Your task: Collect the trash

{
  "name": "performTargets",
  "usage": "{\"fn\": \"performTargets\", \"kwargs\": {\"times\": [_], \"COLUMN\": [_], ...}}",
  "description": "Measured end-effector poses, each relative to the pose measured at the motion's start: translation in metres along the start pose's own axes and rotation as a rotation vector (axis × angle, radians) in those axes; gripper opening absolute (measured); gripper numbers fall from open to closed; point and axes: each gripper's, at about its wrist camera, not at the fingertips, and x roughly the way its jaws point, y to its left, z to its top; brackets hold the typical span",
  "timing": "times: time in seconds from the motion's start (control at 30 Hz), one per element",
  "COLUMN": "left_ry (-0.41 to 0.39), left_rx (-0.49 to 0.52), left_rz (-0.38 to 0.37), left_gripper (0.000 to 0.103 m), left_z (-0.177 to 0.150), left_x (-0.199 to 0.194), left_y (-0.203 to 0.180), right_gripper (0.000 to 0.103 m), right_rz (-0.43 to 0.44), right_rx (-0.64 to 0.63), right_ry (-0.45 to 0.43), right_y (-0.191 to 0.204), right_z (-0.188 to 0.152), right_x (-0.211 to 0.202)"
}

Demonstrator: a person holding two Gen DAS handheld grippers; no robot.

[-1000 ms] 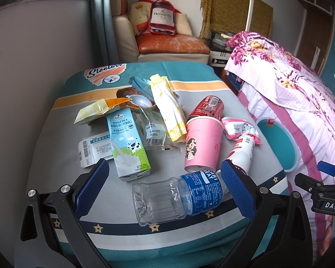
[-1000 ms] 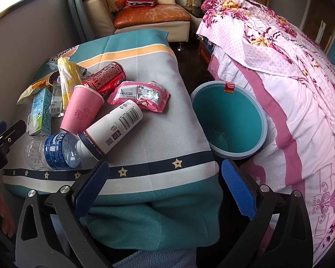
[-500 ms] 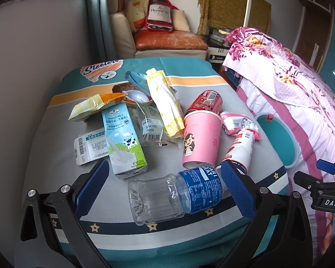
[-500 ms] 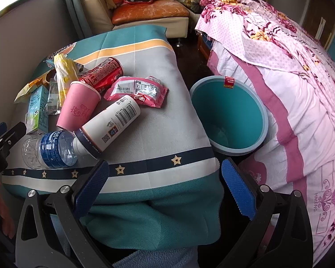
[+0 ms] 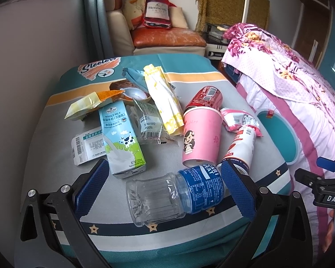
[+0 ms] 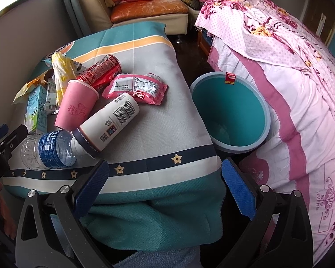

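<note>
Nearest the left hand-held gripper (image 5: 160,184), between its wide-open blue pads and not yet touched, lies the water bottle (image 5: 175,195) on its side; against half a second ago the pads have closed in around it, so the first pick looks to be lining up, though nothing has yet been lifted. Right hand-held gripper (image 6: 160,184): likewise open and empty, hanging over the near hem of the bench (image 6: 158,134), little shifted from before

Trash on the bench, near to far:
- water bottle, clear with blue label: 1
- milk carton (image 5: 122,140), lying flat, just left of the bottle: 1
- white drink bottle (image 6: 108,124), on its side, its cap end against the water bottle: 1
- pink cup (image 5: 201,136), lying with its rim toward the can: 1
- small white box (image 5: 88,146), beside the carton: 1
- clear wrapper (image 5: 149,122): 1
- pink wrapper (image 6: 136,88): 1
- yellow wrapper (image 5: 165,102), long, crumpled: 1
- red can (image 6: 100,72), on its side: 1
- yellow-orange packet (image 5: 91,105), torn open: 1
- light-blue wrapper (image 5: 132,77), with a brown pack half hidden under it: count uncertain

Bin (image 6: 231,111): 1, teal, on the floor between bench and bed (image 6: 301,89), seemingly empty

Task standing: all of it yet to be collected
</note>
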Motion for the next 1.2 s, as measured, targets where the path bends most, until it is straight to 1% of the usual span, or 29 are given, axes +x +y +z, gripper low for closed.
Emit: {"fn": "performTargets", "kwargs": {"times": [0.4, 0.57, 0.8, 0.9, 1.0, 1.13, 1.2], "left_ry": [0.006, 0.007, 0.028, 0.039, 0.064, 0.131, 0.166], "left_rx": [0.004, 0.020, 0.052, 0.129, 0.249, 0.411, 0.494], "left_rz": [-0.009, -0.020, -0.047, -0.084, -0.105, -0.174, -0.190], "left_gripper": [0.100, 0.100, 0.100, 0.100, 0.100, 0.100, 0.100], "left_z": [-0.001, -0.002, -0.002, 0.000, 0.000, -0.007, -0.013], "left_x": [0.004, 0.005, 0.011, 0.014, 0.021, 0.032, 0.038], "left_y": [0.004, 0.006, 0.010, 0.009, 0.006, -0.003, -0.009], "right_gripper": [0.097, 0.097, 0.097, 0.097, 0.097, 0.097, 0.097], "right_rz": [-0.008, -0.009, -0.009, 0.000, 0.004, 0.042, 0.057], "right_rx": [-0.010, -0.008, -0.015, -0.010, -0.002, 0.035, 0.054], "right_ry": [0.015, 0.025, 0.043, 0.055, 0.065, 0.100, 0.123], "right_y": [0.006, 0.007, 0.012, 0.012, 0.010, 0.006, 0.004], "right_z": [0.001, 0.001, 0.001, 0.001, 0.002, 0.002, 0.003], "right_x": [0.004, 0.006, 0.009, 0.010, 0.011, 0.017, 0.022]}}
